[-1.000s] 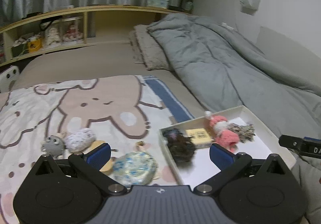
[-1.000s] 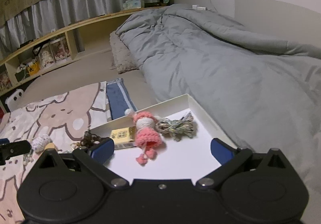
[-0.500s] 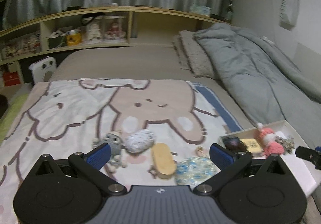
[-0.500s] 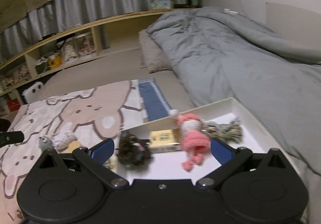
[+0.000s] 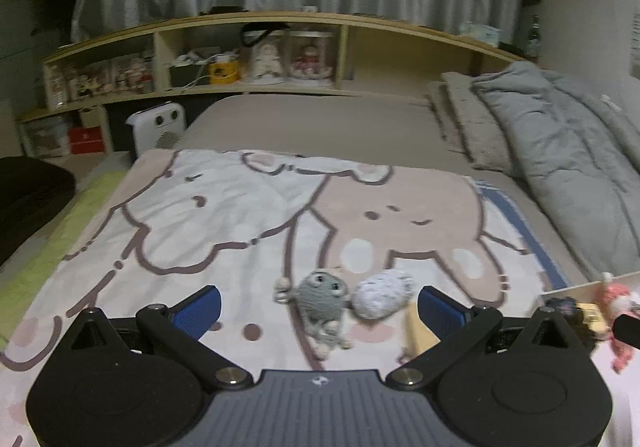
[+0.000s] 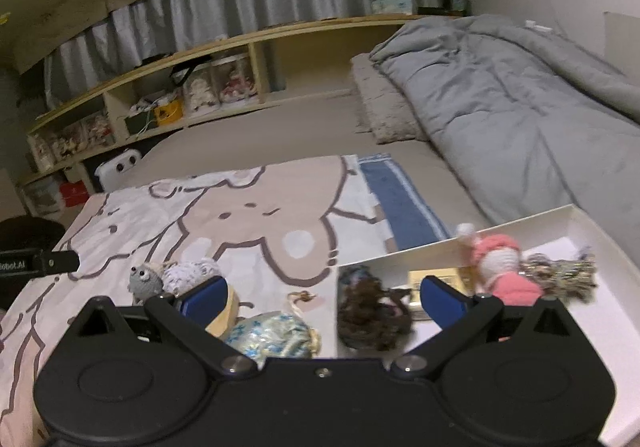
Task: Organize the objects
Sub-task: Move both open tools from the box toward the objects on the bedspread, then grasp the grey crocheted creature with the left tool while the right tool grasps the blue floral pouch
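1. Left wrist view: we find the left gripper [image 5: 319, 297] with fingers wide apart, empty, over a grey toy [image 5: 322, 293] and pouch [image 5: 382, 293] on the blanket [image 5: 224, 215].
2. Right gripper [image 6: 323, 293] likewise spread, empty; white box [image 6: 576, 221] holds a pink doll [image 6: 502, 267].

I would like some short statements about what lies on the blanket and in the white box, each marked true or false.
1. The pink crochet doll lies inside the white box. True.
2. The grey knitted toy lies in the box. False: it lies on the cartoon blanket, beside the white speckled pouch.
3. The left tool is open and holds nothing. True.
4. The right tool grips the blue floral pouch. False: its fingers are apart and empty.
5. The box is empty. False: several items lie inside, including a dark brown item.
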{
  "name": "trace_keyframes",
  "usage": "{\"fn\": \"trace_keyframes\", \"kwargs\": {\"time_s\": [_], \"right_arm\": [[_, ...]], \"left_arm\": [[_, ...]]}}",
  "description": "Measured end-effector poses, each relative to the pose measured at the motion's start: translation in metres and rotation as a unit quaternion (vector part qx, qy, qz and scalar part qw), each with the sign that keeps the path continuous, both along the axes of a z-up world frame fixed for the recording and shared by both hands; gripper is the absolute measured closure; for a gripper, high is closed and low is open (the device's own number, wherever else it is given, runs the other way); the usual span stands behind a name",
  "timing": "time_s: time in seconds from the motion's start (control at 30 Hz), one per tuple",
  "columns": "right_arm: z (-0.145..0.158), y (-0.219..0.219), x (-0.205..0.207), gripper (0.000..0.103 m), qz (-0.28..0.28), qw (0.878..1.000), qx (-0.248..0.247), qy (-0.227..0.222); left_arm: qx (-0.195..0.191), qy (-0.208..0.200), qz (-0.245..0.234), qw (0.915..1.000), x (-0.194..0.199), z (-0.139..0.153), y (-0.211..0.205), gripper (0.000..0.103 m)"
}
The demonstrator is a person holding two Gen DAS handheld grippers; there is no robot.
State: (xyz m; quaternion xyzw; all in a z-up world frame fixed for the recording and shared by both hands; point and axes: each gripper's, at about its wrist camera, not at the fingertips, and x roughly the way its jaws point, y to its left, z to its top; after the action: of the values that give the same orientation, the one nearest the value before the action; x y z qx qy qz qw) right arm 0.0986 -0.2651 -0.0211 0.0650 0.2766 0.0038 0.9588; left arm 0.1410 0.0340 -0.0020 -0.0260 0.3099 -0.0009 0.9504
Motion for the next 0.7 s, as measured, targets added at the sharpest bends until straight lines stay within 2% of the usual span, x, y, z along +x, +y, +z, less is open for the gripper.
{"fn": "trace_keyframes", "kwargs": {"time_s": [0.1, 0.23, 0.33, 0.4, 0.47, 0.7], "right_arm": [[-0.008, 0.008, 0.011, 0.0, 0.015, 1.0, -0.007, -0.001], [-0.022, 0.017, 0.026, 0.0, 0.037, 0.999, -0.014, 0.002], [-0.034, 0.022, 0.035, 0.0, 0.053, 0.998, -0.026, 0.012], [-0.042, 0.024, 0.04, 0.0, 0.07, 0.997, -0.031, 0.017], [-0.05, 0.028, 0.044, 0.0, 0.093, 0.994, -0.044, 0.022], [-0.071, 0.042, 0.05, 0.0, 0.163, 0.983, -0.065, 0.054]], "left_arm": [[0.004, 0.003, 0.0, 1.0, 0.006, -0.011, 0.008, 0.0], [-0.016, 0.004, -0.031, 0.9994, 0.013, -0.026, 0.014, 0.0], [-0.022, 0.01, -0.043, 0.9988, 0.02, -0.038, 0.012, 0.008], [-0.025, 0.016, -0.05, 0.9983, 0.026, -0.047, 0.009, 0.019], [-0.023, 0.018, -0.053, 0.9981, 0.032, -0.056, 0.007, 0.023], [-0.001, 0.011, -0.062, 0.998, 0.051, -0.084, 0.005, 0.026]]}}
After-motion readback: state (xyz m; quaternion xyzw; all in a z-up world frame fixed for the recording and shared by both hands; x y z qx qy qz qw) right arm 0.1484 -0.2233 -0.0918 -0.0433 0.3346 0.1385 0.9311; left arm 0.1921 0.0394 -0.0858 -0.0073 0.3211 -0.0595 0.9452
